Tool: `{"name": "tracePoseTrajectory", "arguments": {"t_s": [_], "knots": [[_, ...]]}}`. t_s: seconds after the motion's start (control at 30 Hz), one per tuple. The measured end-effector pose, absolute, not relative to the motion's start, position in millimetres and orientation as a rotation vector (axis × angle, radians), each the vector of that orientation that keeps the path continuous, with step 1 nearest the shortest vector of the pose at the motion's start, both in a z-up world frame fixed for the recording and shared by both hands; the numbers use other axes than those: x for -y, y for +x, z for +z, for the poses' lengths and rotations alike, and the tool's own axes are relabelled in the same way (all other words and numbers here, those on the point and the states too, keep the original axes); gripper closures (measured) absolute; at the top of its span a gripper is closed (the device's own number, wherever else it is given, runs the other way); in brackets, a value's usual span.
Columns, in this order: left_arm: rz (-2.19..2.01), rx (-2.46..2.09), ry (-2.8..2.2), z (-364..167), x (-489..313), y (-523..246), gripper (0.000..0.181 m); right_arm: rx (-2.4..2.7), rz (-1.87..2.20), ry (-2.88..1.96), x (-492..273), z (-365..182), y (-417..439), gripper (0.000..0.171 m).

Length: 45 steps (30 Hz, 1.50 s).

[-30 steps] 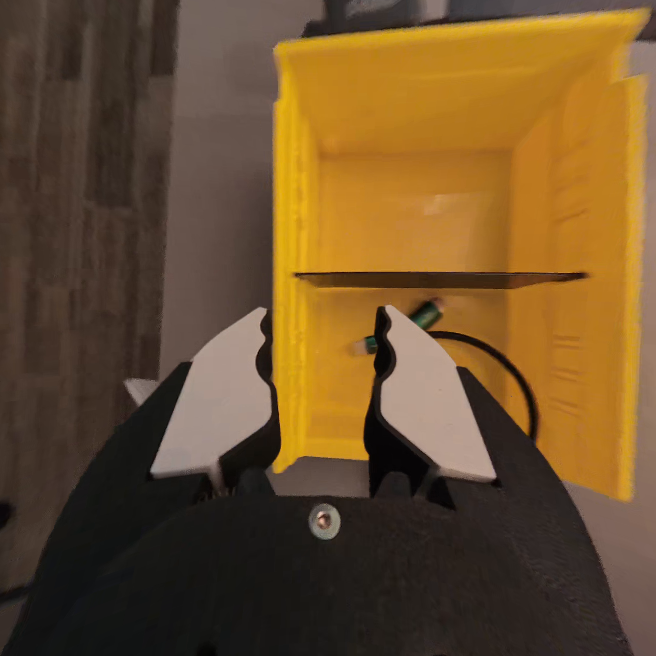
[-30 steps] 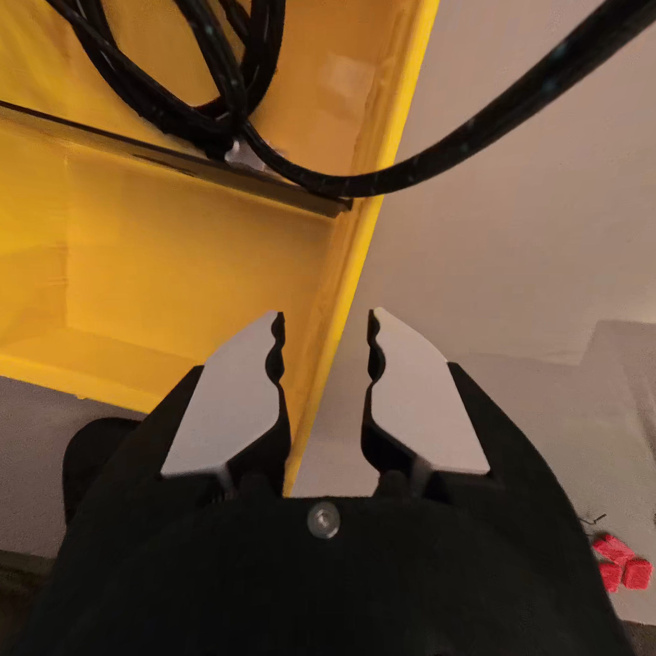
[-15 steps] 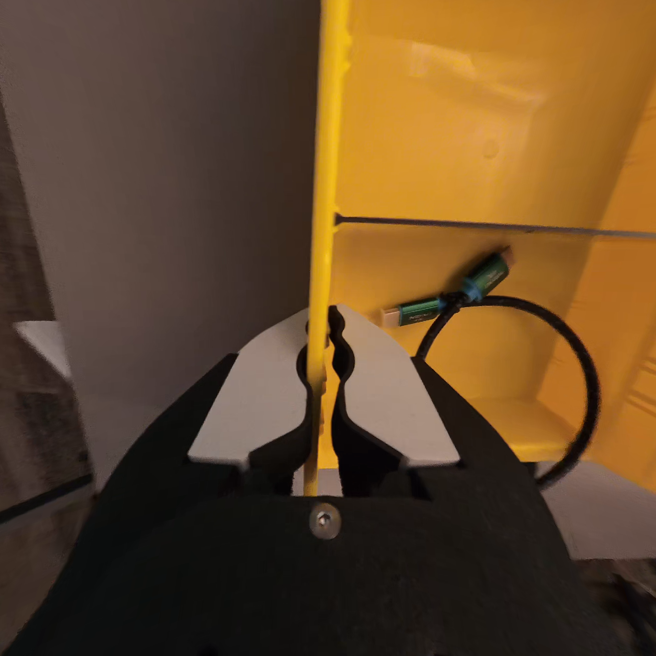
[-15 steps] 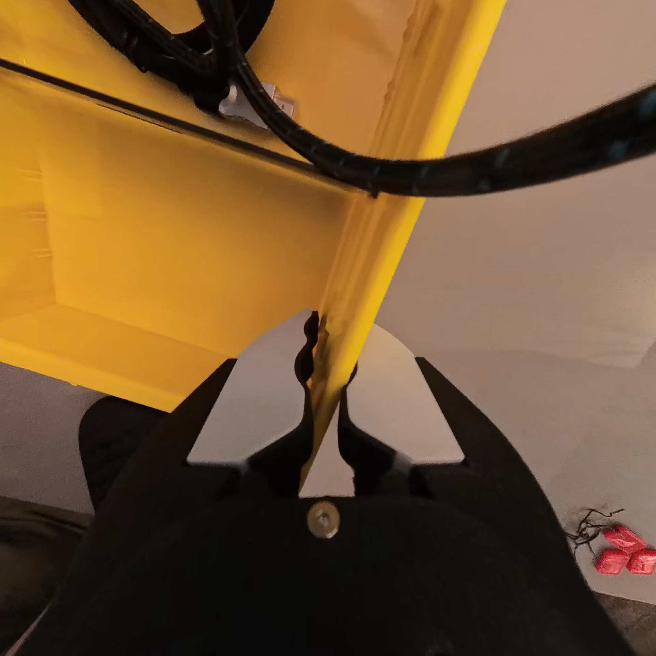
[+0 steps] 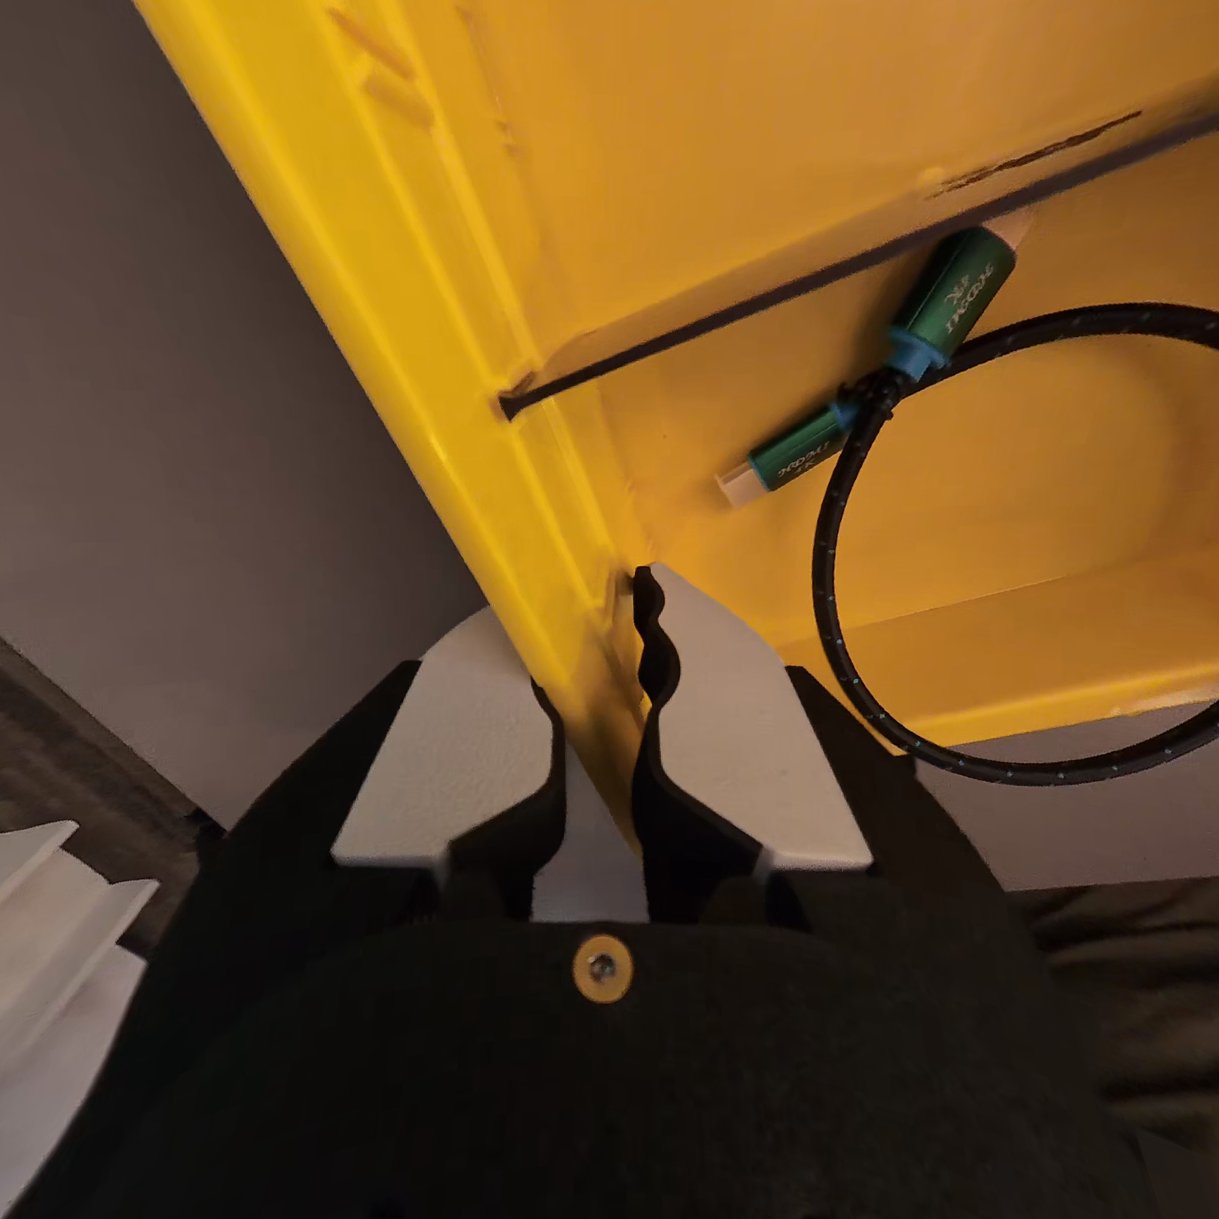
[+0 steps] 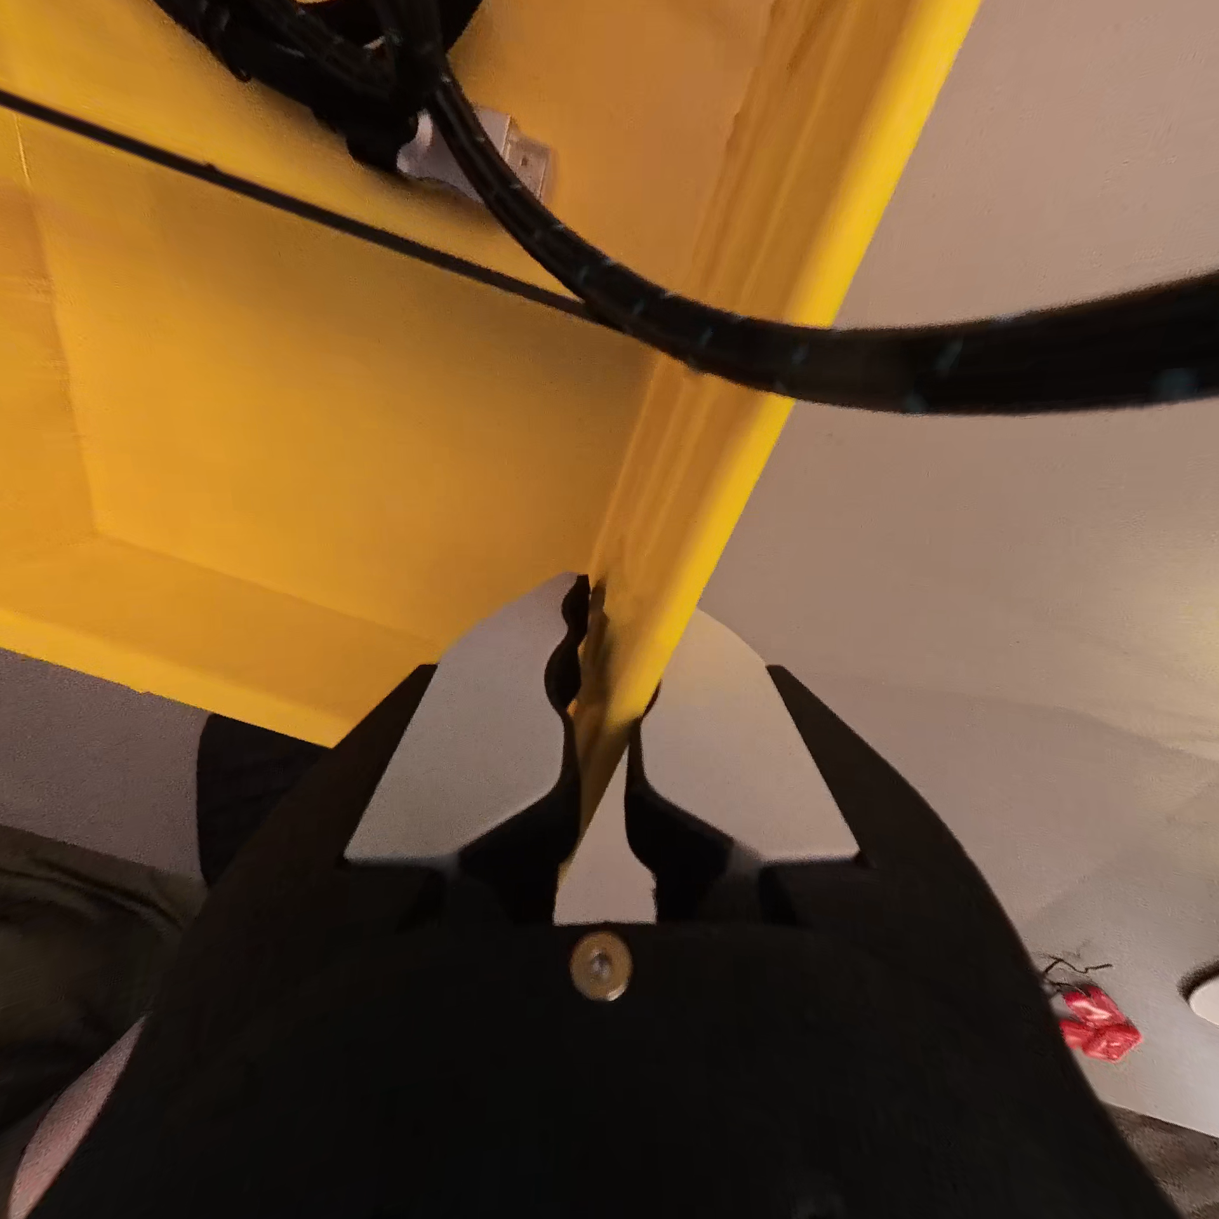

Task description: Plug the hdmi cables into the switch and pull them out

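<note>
my left tool (image 5: 597, 666) is clamped nearly closed, its white fingers (image 5: 725, 712) pinching a thin yellow wall (image 5: 409, 316) between them. my right tool (image 6: 610, 666) does the same on the opposite yellow wall (image 6: 758, 369), fingers (image 6: 488, 719) squeezed tight on its edge.

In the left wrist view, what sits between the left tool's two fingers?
The yellow box's side wall edge; the left tool is clamped on it. The green HDMI plugs lie apart, inside the box.
</note>
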<state>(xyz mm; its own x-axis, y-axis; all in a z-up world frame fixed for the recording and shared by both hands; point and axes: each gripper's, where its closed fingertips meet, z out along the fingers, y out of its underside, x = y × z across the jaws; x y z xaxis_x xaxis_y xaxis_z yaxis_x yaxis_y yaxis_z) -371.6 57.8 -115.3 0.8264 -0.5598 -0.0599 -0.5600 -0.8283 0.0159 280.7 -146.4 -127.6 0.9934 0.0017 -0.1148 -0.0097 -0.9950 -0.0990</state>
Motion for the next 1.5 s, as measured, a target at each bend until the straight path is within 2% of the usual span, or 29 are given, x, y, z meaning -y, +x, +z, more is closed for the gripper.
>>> {"name": "tracePoseTrajectory", "arguments": {"t_s": [0.27, 0.43, 0.57, 0.73, 0.77, 0.9, 1.03, 1.23, 1.5], "knots": [[0.282, -1.086, -2.936, -116.6, -37.5, -312.4, 0.152, 0.092, 0.237, -3.127, 133.6, -129.1, 208.6, 0.163], [0.344, -1.208, -2.891, -116.9, -24.3, -293.3, 0.145, 0.229, 0.190, -3.150, 122.3, -128.0, 169.0, 0.154], [0.243, -1.250, -2.907, -115.4, -17.6, -290.0, 0.143, 0.229, 0.142, -3.111, 118.6, -122.3, 165.3, 0.159], [0.049, -1.279, -2.893, -96.1, -4.8, -289.7, 0.150, 0.123, 0.015, -2.878, 108.8, -66.4, 162.8, 0.143], [0.026, -1.290, -2.870, -90.3, -3.2, -290.5, 0.152, 0.130, -0.025, -2.794, 105.4, -49.5, 157.9, 0.145], [-0.066, -1.283, -2.762, -64.1, 0.5, -292.8, 0.153, 0.321, 0.000, -2.390, 87.3, 16.4, 92.3, 0.145], [-0.111, -1.283, -2.685, -46.5, 6.0, -297.5, 0.154, 0.567, 0.096, -2.093, 74.6, 45.8, 14.3, 0.145], [-0.131, -1.355, -2.629, -41.3, 12.5, -295.2, 0.158, 0.948, -0.229, -2.215, 24.8, -15.5, -8.3, 0.142], [-0.115, -1.437, -2.595, -43.0, 14.9, -288.7, 0.161, 0.894, 0.135, -2.517, -4.8, -50.6, -20.4, 0.142]]}}
